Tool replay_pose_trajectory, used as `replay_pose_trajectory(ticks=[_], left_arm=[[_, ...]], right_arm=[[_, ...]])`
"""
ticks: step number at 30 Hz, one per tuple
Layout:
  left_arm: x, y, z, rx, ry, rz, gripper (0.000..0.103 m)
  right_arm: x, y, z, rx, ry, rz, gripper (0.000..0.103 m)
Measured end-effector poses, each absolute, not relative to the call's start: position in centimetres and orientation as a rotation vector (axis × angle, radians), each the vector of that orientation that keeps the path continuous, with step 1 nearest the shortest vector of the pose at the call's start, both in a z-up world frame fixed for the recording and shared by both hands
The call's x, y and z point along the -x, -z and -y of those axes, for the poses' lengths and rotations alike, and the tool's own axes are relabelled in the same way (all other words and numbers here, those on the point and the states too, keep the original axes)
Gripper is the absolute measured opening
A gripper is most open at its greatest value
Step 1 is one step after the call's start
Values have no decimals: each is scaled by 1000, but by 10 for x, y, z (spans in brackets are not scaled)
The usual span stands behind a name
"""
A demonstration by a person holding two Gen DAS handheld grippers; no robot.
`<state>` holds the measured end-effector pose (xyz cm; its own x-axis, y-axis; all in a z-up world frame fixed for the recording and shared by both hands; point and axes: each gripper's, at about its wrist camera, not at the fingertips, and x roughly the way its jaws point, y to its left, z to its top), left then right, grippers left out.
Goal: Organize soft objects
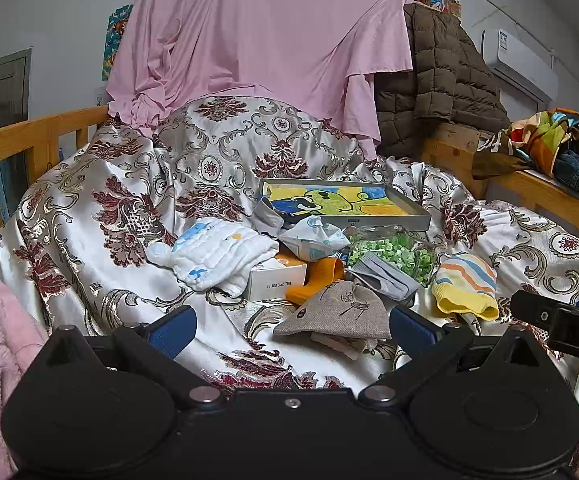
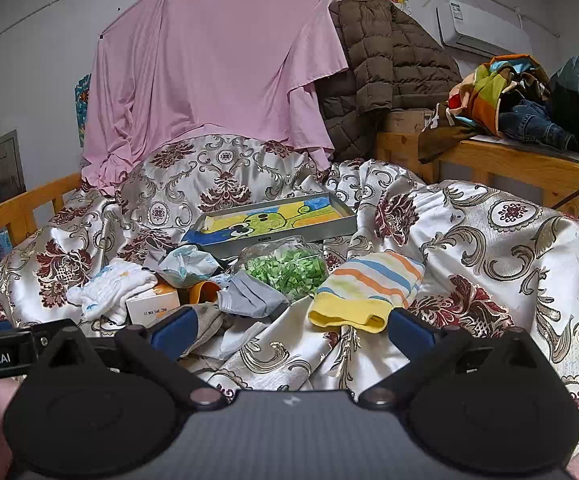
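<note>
A pile of soft things lies on a patterned satin quilt (image 1: pixel 89 216). It holds a white baby cloth (image 1: pixel 213 256), a grey-brown knit hat (image 1: pixel 341 312), a grey face mask (image 1: pixel 385 276), an orange sock (image 1: pixel 317 280) and a yellow striped sock (image 1: pixel 465 284). My left gripper (image 1: pixel 289 330) is open and empty, just short of the knit hat. My right gripper (image 2: pixel 291 330) is open and empty, its right finger beside the striped sock (image 2: pixel 369 284). A grey tray (image 2: pixel 341 226) with a cartoon picture lies behind the pile.
A small white box (image 1: pixel 275 278) and a bag of green pieces (image 1: pixel 393 252) sit in the pile. A pink sheet (image 1: pixel 265 40) and brown jacket (image 1: pixel 437 76) hang behind. Wooden rails (image 1: pixel 29 140) edge the bed; clothes (image 2: pixel 509 96) lie on the right ledge.
</note>
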<state>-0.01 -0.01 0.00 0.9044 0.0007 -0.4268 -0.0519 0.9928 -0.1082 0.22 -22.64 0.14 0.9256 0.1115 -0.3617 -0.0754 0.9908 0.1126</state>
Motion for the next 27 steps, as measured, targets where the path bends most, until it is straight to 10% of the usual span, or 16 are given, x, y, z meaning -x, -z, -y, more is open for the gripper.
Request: replay_pose_trajectory(ticks=[27], left_arm=[[-78,5,-12,148,45,-633,102]], right_arm=[[-63,3,227,20,-172,-493,103]])
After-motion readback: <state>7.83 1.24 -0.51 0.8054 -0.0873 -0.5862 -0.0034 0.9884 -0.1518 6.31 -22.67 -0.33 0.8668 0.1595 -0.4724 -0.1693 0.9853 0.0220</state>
